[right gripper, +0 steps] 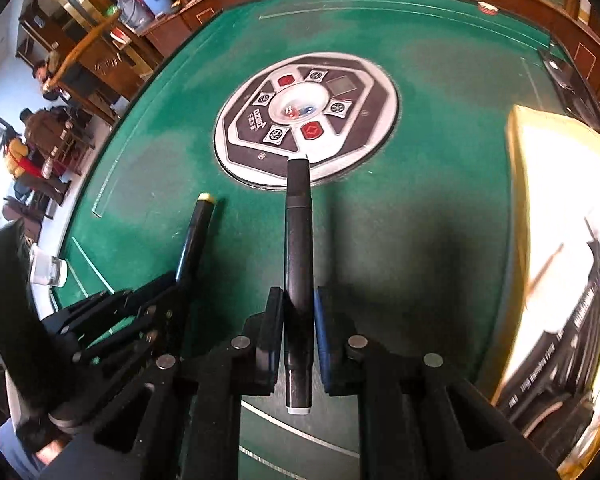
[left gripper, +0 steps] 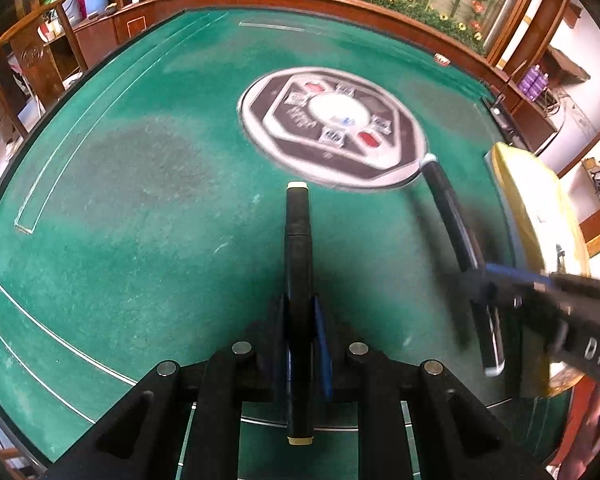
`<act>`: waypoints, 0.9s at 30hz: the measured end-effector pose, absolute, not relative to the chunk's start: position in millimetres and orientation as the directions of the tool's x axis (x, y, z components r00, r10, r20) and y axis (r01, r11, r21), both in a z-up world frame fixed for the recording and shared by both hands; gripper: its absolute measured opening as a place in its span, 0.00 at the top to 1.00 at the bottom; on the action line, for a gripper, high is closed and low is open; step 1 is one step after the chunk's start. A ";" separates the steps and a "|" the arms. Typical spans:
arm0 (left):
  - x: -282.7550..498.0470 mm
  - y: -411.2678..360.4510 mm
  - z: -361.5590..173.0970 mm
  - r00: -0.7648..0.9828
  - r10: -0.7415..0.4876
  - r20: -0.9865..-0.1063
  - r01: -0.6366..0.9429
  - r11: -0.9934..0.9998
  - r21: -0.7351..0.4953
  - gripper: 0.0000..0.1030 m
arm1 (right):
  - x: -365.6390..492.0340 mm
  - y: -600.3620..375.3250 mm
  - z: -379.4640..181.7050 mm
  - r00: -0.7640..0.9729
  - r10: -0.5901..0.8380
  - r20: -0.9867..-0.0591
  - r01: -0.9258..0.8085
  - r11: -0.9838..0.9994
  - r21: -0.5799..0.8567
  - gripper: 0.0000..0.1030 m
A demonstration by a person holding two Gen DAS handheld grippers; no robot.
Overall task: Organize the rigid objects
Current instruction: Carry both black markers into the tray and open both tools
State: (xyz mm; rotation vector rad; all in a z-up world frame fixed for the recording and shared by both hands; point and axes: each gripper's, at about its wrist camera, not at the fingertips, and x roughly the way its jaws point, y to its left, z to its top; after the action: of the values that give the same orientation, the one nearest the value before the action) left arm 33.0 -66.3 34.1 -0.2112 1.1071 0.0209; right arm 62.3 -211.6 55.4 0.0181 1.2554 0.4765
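A big green game table [right gripper: 420, 240] fills the room. The left gripper [left gripper: 300, 344] is clamped on a cream-tipped marker [left gripper: 298, 260]. The right gripper [right gripper: 298, 340] squeezes a white-tipped marker [right gripper: 298, 240]. Both markers look light, stiff and smooth, so the middle is best to hold. There's lots of room; a yellow box [right gripper: 560, 208] sits on the right.
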 end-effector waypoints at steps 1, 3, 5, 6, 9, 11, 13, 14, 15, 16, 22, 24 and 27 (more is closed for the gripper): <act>33.3 -69.5 37.3 0.456 -0.087 -0.886 -0.117 0.981 -0.157 0.86 | 61.5 -214.3 57.2 0.227 0.361 -0.904 -0.334 0.901 0.276 0.86; 33.4 -76.4 45.9 0.479 -0.104 -0.871 -0.104 0.979 -0.174 0.86 | 60.7 -219.4 60.6 0.235 0.371 -0.898 -0.327 0.901 0.286 0.86; 34.2 -85.0 54.2 0.496 -0.108 -0.862 -0.092 0.980 -0.176 0.86 | 57.5 -231.5 66.4 0.246 0.381 -0.891 -0.319 0.900 0.297 0.86; 34.5 -88.1 56.6 0.499 -0.113 -0.859 -0.087 0.980 -0.179 0.86 | 56.3 -238.5 69.5 0.253 0.385 -0.888 -0.315 0.900 0.300 0.86; 35.1 -102.3 66.3 0.508 -0.126 -0.852 -0.067 0.981 -0.185 0.86 | 52.6 -255.6 73.1 0.266 0.392 -0.881 -0.299 0.902 0.311 0.86; 35.9 -115.3 72.6 0.514 -0.134 -0.847 -0.048 0.982 -0.184 0.86 | 51.0 -269.0 76.3 0.277 0.395 -0.876 -0.284 0.905 0.318 0.86; 36.3 -126.7 76.8 0.515 -0.143 -0.845 -0.031 0.982 -0.184 0.86 | 49.2 -281.2 78.9 0.287 0.398 -0.871 -0.269 0.906 0.326 0.86; 36.7 -134.4 79.2 0.516 -0.148 -0.844 -0.020 0.983 -0.184 0.86 | 47.9 -288.3 80.7 0.295 0.398 -0.869 -0.261 0.908 0.328 0.86; 37.3 -142.9 81.5 0.517 -0.156 -0.842 -0.005 0.983 -0.186 0.86 | 46.5 -295.1 82.5 0.303 0.398 -0.866 -0.253 0.910 0.329 0.86; 37.6 -150.2 83.1 0.516 -0.163 -0.841 0.007 0.982 -0.187 0.86 | 45.1 -302.9 84.2 0.309 0.397 -0.864 -0.245 0.911 0.331 0.86; 40.8 -201.2 92.6 0.506 -0.209 -0.837 0.091 0.978 -0.190 0.86 | 40.1 -351.5 92.8 0.357 0.380 -0.854 -0.177 0.925 0.338 0.86; 42.3 -219.3 95.5 0.503 -0.226 -0.834 0.122 0.974 -0.190 0.86 | 38.2 -369.9 95.0 0.374 0.370 -0.850 -0.148 0.929 0.340 0.86; 44.9 -240.7 96.9 0.494 -0.244 -0.834 0.156 0.969 -0.192 0.86 | 35.9 -389.4 96.8 0.389 0.354 -0.850 -0.116 0.935 0.336 0.86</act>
State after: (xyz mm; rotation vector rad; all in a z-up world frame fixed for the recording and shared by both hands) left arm 44.9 -240.7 96.9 -0.0950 1.0257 -0.2429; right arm 35.9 -389.4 96.8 0.2364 1.1344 0.3022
